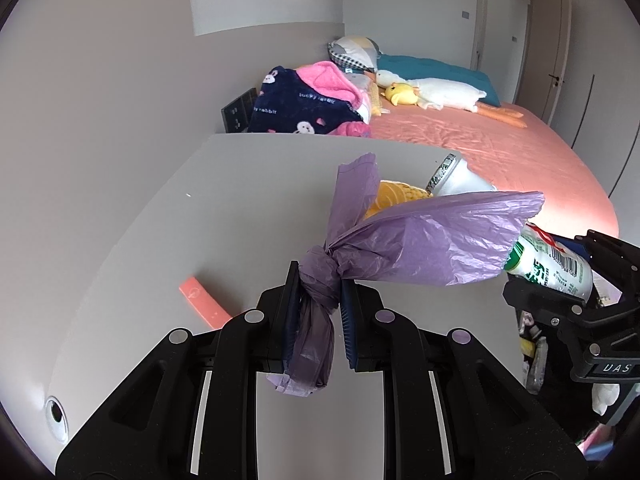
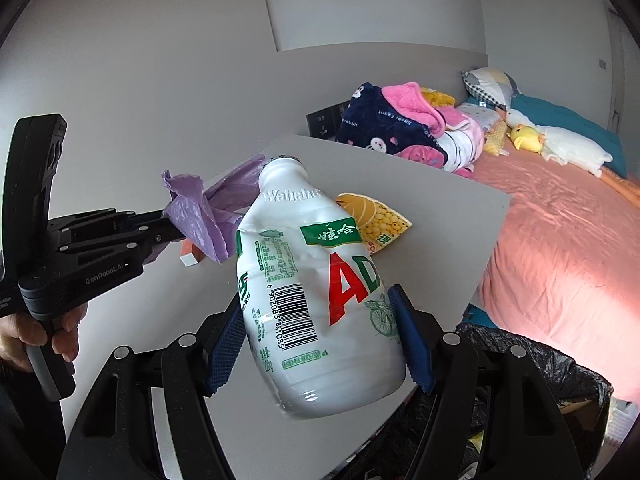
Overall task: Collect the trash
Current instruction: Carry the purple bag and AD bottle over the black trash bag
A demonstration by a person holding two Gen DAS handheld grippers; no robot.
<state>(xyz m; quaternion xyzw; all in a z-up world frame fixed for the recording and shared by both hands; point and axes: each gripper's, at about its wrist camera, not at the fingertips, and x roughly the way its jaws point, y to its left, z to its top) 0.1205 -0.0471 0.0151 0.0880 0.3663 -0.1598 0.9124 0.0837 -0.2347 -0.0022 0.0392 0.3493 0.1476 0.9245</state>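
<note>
My left gripper (image 1: 320,280) is shut on the knot of a crumpled purple plastic bag (image 1: 424,236) and holds it above the grey table (image 1: 240,208). It also shows in the right wrist view (image 2: 172,224) with the purple bag (image 2: 200,216). My right gripper (image 2: 316,308) is shut on a white Wahaha AD drink bottle (image 2: 316,300), held tilted over the table's edge. That bottle shows in the left wrist view (image 1: 552,268). A yellow corn snack wrapper (image 2: 380,216) lies on the table beyond the bottle. A white can-like container (image 1: 456,180) lies near the table's far edge.
A bin lined with a black bag (image 2: 552,376) stands below the table at the right. An orange-red block (image 1: 202,300) lies on the table to the left. A bed with a pink sheet (image 1: 500,148), blankets and plush toys is beyond the table.
</note>
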